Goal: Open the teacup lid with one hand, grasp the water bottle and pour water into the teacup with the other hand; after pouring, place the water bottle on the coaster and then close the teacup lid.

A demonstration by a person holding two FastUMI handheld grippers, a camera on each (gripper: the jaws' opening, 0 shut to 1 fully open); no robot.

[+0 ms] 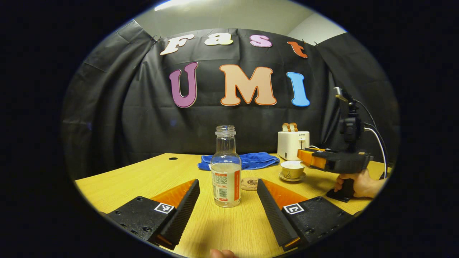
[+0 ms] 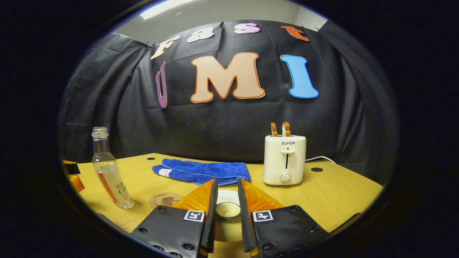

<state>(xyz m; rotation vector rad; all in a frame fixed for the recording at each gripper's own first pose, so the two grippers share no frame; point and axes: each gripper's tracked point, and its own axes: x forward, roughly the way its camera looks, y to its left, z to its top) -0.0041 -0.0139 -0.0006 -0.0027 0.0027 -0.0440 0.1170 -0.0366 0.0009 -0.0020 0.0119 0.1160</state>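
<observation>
A clear water bottle without a cap stands upright on the wooden table, partly filled. My left gripper is open, one finger on each side of the bottle and apart from it. Just behind the bottle lies a round coaster. To the right, the teacup sits on a saucer with its white lid on. A hand holds my right gripper at the cup's top. In the right gripper view, my right gripper is closed against the lid's knob. The bottle and coaster lie to its left.
A white toaster with two slices in it stands at the back right, its cord running off behind. A folded blue towel lies at the back centre. The person's hand rests low at the table's right side.
</observation>
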